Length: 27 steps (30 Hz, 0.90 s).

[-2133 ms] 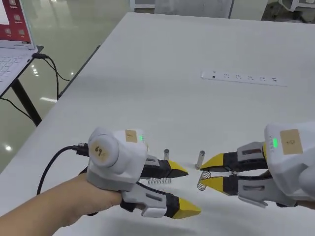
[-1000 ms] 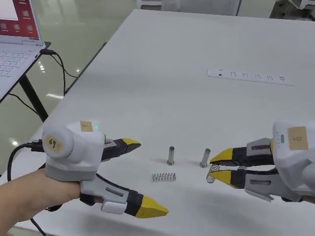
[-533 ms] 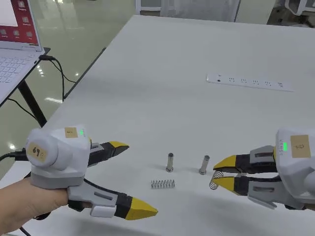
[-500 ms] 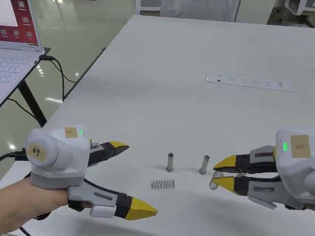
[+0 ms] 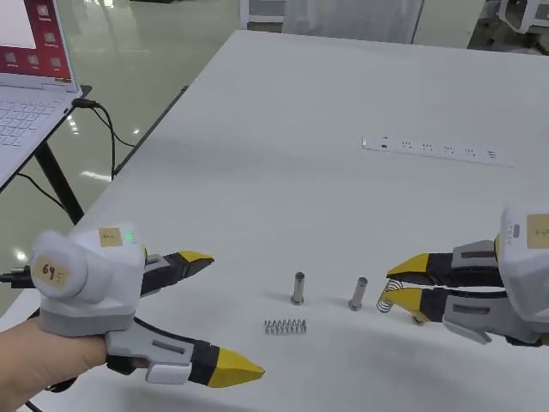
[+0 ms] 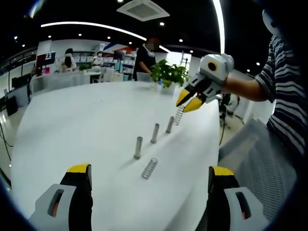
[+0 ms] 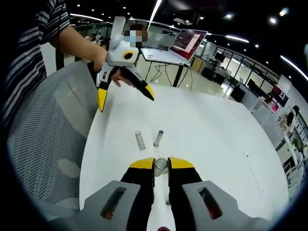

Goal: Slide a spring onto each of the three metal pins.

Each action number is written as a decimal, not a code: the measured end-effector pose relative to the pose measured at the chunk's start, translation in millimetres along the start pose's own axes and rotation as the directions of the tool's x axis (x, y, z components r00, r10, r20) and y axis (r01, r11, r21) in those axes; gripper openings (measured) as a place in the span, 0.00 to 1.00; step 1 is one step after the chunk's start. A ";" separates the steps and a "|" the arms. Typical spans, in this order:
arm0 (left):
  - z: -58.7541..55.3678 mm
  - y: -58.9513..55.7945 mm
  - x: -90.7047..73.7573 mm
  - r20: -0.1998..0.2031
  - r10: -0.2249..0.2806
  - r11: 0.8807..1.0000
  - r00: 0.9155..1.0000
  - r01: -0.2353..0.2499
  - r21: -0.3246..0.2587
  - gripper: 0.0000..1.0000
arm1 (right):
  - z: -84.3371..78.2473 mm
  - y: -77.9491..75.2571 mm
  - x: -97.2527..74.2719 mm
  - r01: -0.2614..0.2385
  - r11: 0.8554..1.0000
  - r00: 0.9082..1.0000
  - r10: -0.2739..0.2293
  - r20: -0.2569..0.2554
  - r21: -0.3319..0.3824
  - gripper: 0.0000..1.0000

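Observation:
Two upright metal pins (image 5: 298,287) (image 5: 358,293) stand near the table's front edge, and a loose spring (image 5: 285,326) lies flat just in front of them. My right gripper (image 5: 405,282) is shut on a second spring (image 5: 386,296), held just right of the right pin. My left gripper (image 5: 214,316) is wide open to the left of the pins, holding nothing. In the left gripper view three pins (image 6: 155,133) stand in a row beyond the loose spring (image 6: 148,168). In the right gripper view the held spring (image 7: 161,163) sits between the yellow tips, with a pin (image 7: 159,137) beyond it.
A white power strip (image 5: 437,149) lies at the back right of the white table (image 5: 283,172). A laptop (image 5: 26,69) on a stand and a black cable (image 5: 107,129) are off the table's left edge. A mesh chair (image 7: 43,144) stands behind the front edge.
My left gripper has drawn back to the left, away from the loose spring, with its jaws spread wider. My right gripper has shifted slightly right with its spring still held.

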<state>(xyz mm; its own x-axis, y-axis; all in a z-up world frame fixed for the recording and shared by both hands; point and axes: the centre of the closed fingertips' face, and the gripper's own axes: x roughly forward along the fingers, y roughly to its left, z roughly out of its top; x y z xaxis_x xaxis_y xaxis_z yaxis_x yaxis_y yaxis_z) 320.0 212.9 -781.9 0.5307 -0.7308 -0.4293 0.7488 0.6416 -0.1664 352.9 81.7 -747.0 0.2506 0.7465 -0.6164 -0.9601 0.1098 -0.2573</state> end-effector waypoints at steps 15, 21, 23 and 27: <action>-2.2 -0.3 -2.6 0.002 0.007 1.000 1.000 -0.007 -0.007 0.98 | 3.8 -27.5 11.4 0.053 0.997 0.998 -0.055 0.016 0.064 0.07; -3.0 0.9 -4.0 0.002 0.012 1.000 1.000 -0.011 -0.009 0.98 | 7.1 -32.5 15.9 0.059 0.993 0.997 -0.063 0.037 0.103 0.07; -2.3 1.6 -4.5 0.005 0.014 1.000 1.000 -0.014 -0.009 0.98 | 6.1 -33.7 17.9 0.060 0.992 0.997 -0.064 0.033 0.107 0.07; -0.6 2.4 -5.4 0.011 0.018 1.000 1.000 -0.017 -0.010 0.98 | 5.3 -34.1 21.2 0.057 0.992 0.998 -0.061 0.030 0.116 0.07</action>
<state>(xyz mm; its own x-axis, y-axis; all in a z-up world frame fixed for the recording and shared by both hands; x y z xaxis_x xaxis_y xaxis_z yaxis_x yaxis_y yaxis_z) 318.6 218.5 -780.5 0.5480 -0.7218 -0.4227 0.7353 0.6566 -0.1679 390.3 97.3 -747.4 0.3046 0.7579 -0.5769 -0.9522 0.2276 -0.2038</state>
